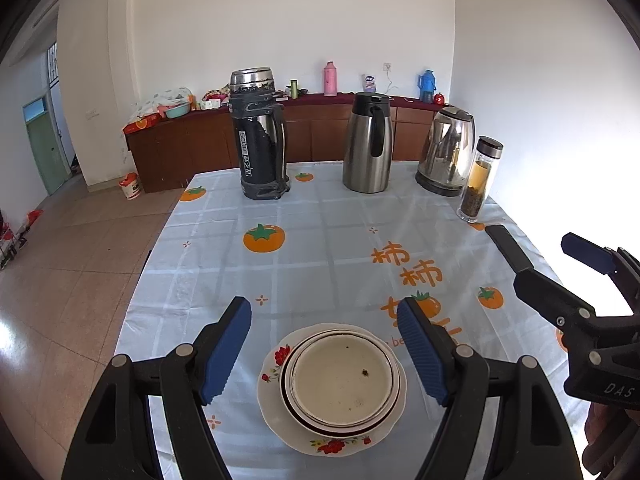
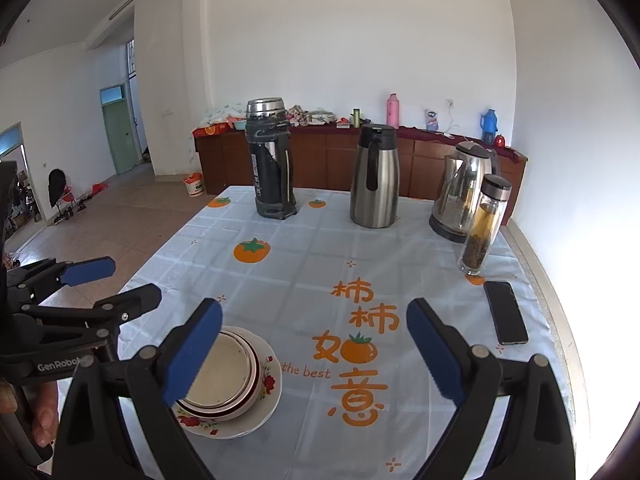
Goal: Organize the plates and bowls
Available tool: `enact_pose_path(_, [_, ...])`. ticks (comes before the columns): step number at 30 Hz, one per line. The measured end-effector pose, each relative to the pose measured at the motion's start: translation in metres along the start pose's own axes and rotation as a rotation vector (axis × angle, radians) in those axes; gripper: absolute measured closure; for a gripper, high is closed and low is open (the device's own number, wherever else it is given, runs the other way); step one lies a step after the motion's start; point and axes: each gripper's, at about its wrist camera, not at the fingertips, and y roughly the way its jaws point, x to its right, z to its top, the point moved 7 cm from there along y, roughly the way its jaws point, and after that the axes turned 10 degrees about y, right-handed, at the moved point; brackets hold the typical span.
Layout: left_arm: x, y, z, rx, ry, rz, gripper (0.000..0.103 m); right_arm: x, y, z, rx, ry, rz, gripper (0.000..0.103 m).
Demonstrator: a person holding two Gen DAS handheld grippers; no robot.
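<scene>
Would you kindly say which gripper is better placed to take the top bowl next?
Probably left: the left gripper is open, framing the stacked bowls centrally, while the right gripper sits off to their side.

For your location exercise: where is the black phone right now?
In the right wrist view the phone lies flat near the table's right edge, just in front of the glass tea bottle and right of the orange printed characters.

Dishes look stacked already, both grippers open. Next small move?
Probably ease the left gripper back: the bowls already sit nested on the floral plate, both grippers are open and empty, and no other dishes show on the tablecloth.
</scene>
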Motion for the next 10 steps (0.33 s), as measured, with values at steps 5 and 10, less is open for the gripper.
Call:
enact_pose_path(5, [-0.0004,0.0073,-0.0012,-0.008,0.000,-0.001,0.025,0.0018,0.0051,0.0012,-0.006,0.000,0.003,0.008])
enact_pose_path(10, [0.0039,0.0078,0.0016,-0.001,0.011,-0.012,0.025,0.0031,0.0074,0.0013,-0.008,0.003,0.004,0.008])
